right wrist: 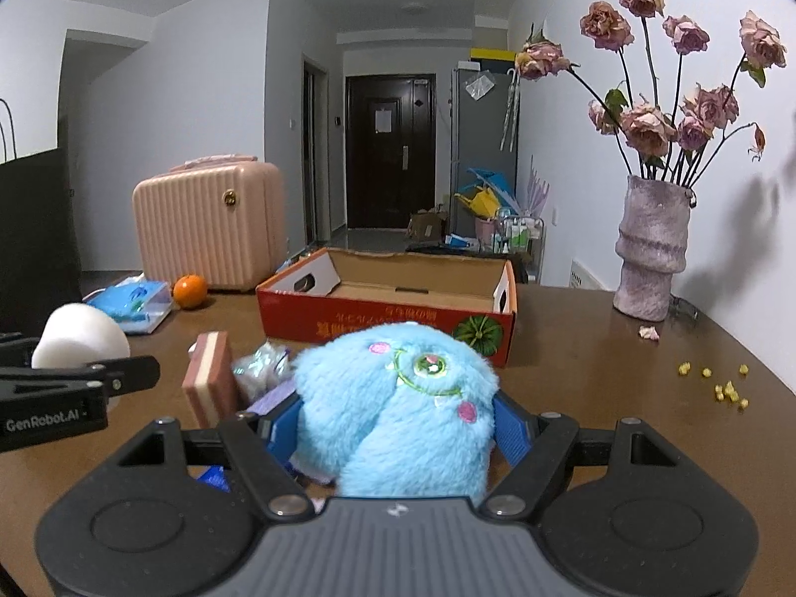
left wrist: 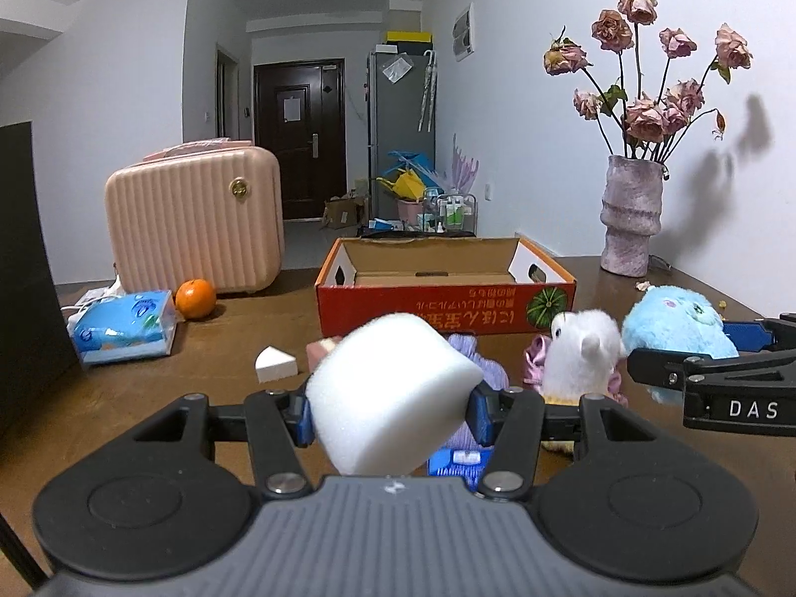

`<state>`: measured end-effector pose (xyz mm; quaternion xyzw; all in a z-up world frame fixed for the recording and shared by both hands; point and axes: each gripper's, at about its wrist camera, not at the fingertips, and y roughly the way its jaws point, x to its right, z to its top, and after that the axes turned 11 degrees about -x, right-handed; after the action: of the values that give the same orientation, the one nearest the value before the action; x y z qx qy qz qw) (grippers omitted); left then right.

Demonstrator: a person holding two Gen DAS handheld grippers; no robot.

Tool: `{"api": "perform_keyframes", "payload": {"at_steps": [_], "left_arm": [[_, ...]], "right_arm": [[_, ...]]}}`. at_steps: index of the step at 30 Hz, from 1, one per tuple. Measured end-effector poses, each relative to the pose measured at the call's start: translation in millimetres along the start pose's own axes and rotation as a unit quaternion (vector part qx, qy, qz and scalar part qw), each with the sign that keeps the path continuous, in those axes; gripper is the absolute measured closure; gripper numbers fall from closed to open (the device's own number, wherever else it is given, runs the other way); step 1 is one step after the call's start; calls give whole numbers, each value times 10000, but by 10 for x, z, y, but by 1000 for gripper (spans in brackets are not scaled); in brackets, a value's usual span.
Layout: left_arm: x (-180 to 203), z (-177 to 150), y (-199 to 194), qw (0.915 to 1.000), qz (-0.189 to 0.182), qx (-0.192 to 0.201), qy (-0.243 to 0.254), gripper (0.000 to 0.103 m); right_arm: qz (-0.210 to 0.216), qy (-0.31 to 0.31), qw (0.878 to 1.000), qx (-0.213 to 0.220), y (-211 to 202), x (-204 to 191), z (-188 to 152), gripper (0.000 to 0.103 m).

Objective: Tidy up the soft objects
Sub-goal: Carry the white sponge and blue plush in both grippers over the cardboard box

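We hold the left gripper (left wrist: pixel 390 410) with its fingers pinched on a white foam sponge (left wrist: pixel 390 393), raised off the bench (left wrist: pixel 209 368), apparently bound for the open red cardboard box (left wrist: pixel 445 306) at the far side. The right gripper (right wrist: pixel 398 430) has its fingers squeezing a blue plush monster (right wrist: pixel 398 408), likewise aimed at the box. Near the box wait a white plush toy (left wrist: pixel 584 353), a striped sponge block (right wrist: pixel 209 383) and a white foam wedge (left wrist: pixel 275 364). The plush hides the right fingertips, and purple items under the left gripper are too obscured to name.
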<state>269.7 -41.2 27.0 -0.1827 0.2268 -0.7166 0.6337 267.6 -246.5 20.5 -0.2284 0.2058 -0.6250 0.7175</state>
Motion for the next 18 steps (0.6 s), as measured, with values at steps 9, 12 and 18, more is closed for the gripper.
{"api": "perform_keyframes", "payload": {"at_steps": [9, 12, 18], "left_arm": [[75, 294, 262, 9999, 8, 147, 6, 48], [94, 384, 349, 9998, -5, 185, -27, 48], [117, 569, 550, 9997, 17, 231, -110, 48]], "right_arm": [[-27, -48, 9997, 219, 214, 94, 239, 27], [-2, -19, 9995, 300, 291, 134, 320, 27], [4, -24, 9991, 424, 459, 187, 484, 27]]}}
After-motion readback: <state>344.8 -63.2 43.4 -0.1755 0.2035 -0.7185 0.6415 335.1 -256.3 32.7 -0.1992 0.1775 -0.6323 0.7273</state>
